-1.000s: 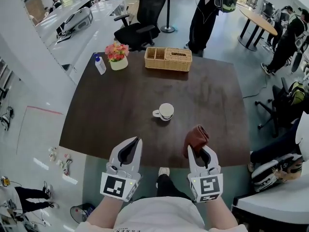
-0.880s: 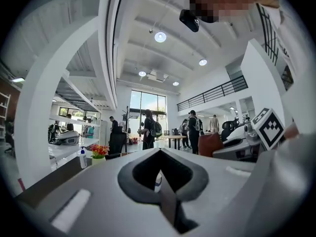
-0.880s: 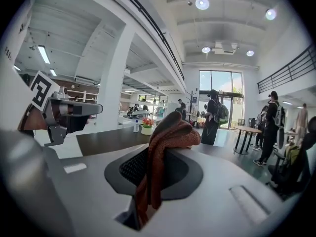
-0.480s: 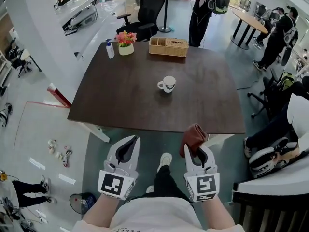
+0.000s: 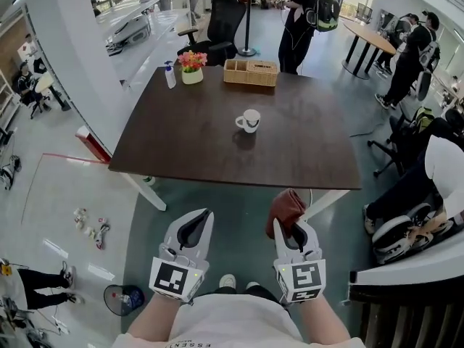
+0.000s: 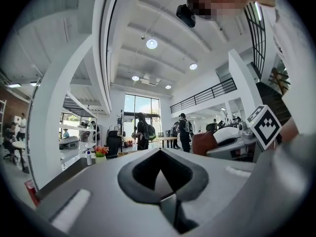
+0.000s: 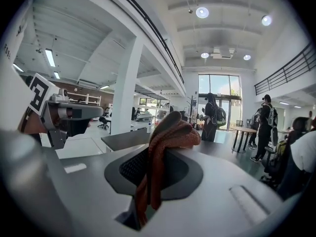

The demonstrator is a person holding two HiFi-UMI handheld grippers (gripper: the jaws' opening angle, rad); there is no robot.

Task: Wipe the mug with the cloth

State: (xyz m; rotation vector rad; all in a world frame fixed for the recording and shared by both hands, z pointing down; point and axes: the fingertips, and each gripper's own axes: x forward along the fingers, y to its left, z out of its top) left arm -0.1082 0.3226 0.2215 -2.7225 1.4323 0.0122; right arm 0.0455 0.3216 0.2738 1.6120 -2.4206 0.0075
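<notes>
Left gripper (image 5: 201, 216): jaws pressed together, nothing between them; low in the head view, short of the table's near edge.
Right gripper (image 5: 293, 227): pinching the cloth; beside the left gripper, level with it.
Cloth (image 5: 284, 207): rust-brown, bunched over the jaw tips, one fold hanging down between the pads.
Mug (image 5: 249, 120): white, upright on the table, handle to the left; well apart from both grippers.
Table (image 5: 188, 151): dark top.
Far edge of table: wicker basket (image 5: 251, 72), flowers (image 5: 192, 61) in a pot, bottle (image 5: 170, 75) just left of the pot.
Beyond: office chair (image 5: 221, 26), people standing.
</notes>
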